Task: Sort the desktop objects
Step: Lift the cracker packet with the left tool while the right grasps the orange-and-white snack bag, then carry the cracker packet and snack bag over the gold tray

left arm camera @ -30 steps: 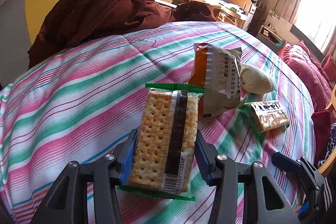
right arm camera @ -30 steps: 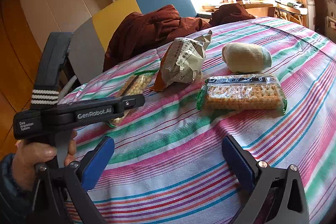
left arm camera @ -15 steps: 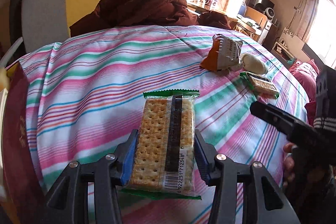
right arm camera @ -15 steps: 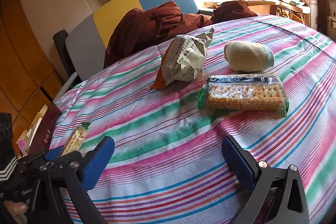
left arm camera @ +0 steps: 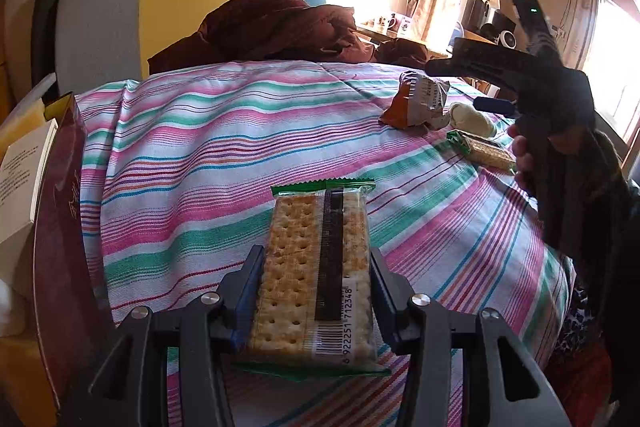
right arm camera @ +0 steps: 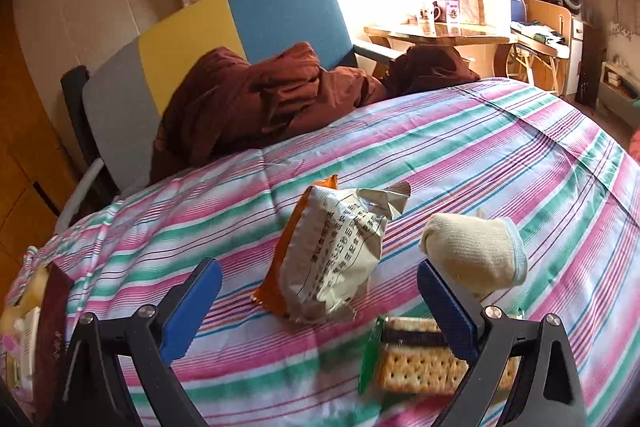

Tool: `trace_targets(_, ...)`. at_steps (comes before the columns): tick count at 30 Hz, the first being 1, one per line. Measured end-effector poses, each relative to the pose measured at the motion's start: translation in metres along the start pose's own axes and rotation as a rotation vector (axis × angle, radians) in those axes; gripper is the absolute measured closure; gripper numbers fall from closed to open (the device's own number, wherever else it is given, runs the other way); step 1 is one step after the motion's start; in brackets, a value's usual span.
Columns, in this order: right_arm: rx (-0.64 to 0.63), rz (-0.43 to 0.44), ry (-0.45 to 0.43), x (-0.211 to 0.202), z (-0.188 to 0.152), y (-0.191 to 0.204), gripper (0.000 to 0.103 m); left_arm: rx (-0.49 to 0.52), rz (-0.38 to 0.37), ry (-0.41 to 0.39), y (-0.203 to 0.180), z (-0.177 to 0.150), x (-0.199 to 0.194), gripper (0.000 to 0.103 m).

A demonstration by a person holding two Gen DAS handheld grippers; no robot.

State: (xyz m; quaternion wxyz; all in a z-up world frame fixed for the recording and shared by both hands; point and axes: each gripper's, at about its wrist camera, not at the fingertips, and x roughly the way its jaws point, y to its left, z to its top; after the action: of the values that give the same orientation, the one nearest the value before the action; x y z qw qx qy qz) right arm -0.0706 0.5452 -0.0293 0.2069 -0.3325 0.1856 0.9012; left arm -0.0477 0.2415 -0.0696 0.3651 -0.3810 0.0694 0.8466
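Seemingly, striped cloth covers a bed.

Cracker packet, green-edged, clear wrap, barcode near end, held lengthwise above near striped cloth; far right lie a crumpled orange-silver snack bag, a cream sock beside it, and a second cracker packet flat, nearer.

Striped bedspread in pink, green and white, orange-and-silver snack bag lying near its centre, cream sock at the bag's 3 o'clock, green-edged cracker packet at its 5 o'clock, dark red bedding heaped at 11 o'clock
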Motion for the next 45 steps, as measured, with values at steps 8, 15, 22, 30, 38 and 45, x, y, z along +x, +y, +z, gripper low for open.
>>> trace_targets(8,-0.056,-0.108,0.076,0.050,0.007,0.009,0.013,-0.021,-0.030,-0.011,0.002,-0.002,0.001,0.052)
trace_targets(15,-0.112,-0.118,0.054,0.055,0.000,0.018,0.032,-0.013,-0.027,-0.007,0.001,-0.003,0.002,0.049)
trace_targets(22,-0.203,0.020,0.065,0.038,-0.013,0.038,0.033,-0.039,-0.061,-0.006,0.005,-0.003,0.004,0.046)
trace_targets(30,-0.288,0.168,0.089,0.001,-0.047,0.055,0.033,-0.044,-0.064,-0.007,0.005,-0.002,0.004,0.046)
trace_targets(38,-0.291,0.223,0.083,-0.041,-0.087,0.050,0.033,-0.055,-0.053,-0.012,0.007,-0.002,0.003,0.052)
trace_targets(45,-0.250,0.239,0.084,-0.062,-0.114,0.039,0.033,-0.042,-0.020,-0.026,0.003,-0.007,-0.004,0.056)
